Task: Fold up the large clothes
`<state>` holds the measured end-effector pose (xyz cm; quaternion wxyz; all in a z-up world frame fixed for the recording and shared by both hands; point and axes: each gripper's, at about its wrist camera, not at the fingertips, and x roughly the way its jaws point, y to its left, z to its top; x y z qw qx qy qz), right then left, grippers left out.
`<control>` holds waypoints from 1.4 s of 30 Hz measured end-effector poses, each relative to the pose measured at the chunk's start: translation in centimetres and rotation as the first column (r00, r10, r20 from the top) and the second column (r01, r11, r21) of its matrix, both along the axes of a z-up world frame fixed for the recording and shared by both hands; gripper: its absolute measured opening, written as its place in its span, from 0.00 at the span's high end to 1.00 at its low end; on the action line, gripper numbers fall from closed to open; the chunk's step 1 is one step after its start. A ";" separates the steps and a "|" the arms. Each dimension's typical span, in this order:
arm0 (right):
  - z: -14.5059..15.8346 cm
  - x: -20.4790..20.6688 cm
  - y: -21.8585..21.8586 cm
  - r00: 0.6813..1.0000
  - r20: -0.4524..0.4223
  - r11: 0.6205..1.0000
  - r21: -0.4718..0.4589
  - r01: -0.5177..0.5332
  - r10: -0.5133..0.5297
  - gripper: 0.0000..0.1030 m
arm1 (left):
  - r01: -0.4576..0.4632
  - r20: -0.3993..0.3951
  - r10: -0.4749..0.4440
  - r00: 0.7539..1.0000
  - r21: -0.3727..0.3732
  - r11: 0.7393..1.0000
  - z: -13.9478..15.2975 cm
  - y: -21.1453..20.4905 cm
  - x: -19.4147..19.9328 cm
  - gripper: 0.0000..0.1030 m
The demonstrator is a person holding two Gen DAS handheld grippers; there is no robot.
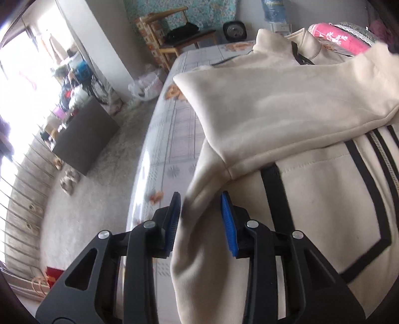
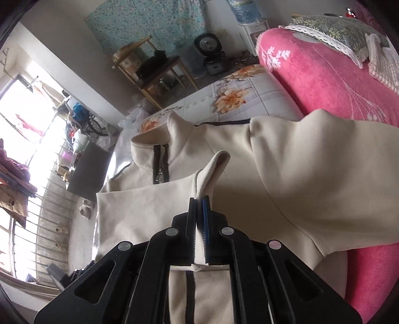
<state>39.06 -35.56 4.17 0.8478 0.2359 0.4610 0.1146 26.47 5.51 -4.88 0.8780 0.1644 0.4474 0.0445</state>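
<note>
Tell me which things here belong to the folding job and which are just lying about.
Job: cream jacket; left gripper, its sleeve between the jaws; right gripper, pinching fabric.

Lying about: pink blanket, wooden chair, plastic bag, water bottle.

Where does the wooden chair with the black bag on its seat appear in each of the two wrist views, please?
Left wrist view: the wooden chair stands at top centre-left, beyond the far edge of the bed.
Right wrist view: it sits upper left of centre, past the bed's flowered corner.
Shared landmark: the cream jacket's zipped collar; the turquoise patterned cloth hangs behind the chair.
</note>
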 end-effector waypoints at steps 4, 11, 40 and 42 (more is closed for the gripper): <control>3.5 -0.3 -0.6 0.996 0.073 0.995 0.082 -0.056 0.050 0.95 | -0.034 0.030 0.035 0.999 -0.029 0.999 0.7 1.4 0.4 0.93; -1.5 -0.2 -4.5 1.000 -0.007 0.999 0.046 0.029 -0.029 0.95 | -0.069 0.007 0.071 0.997 -0.132 0.989 0.6 3.5 0.6 0.93; -7.8 1.5 -3.4 0.978 -0.202 0.986 -0.165 0.022 -0.056 0.71 | -0.080 0.040 0.085 0.996 -0.111 0.991 -0.4 2.6 -0.2 0.93; -8.1 1.6 -3.6 0.974 -0.219 0.987 -0.159 0.019 -0.054 0.68 | -0.082 0.041 0.087 0.995 -0.118 0.990 -0.4 2.7 -0.3 0.93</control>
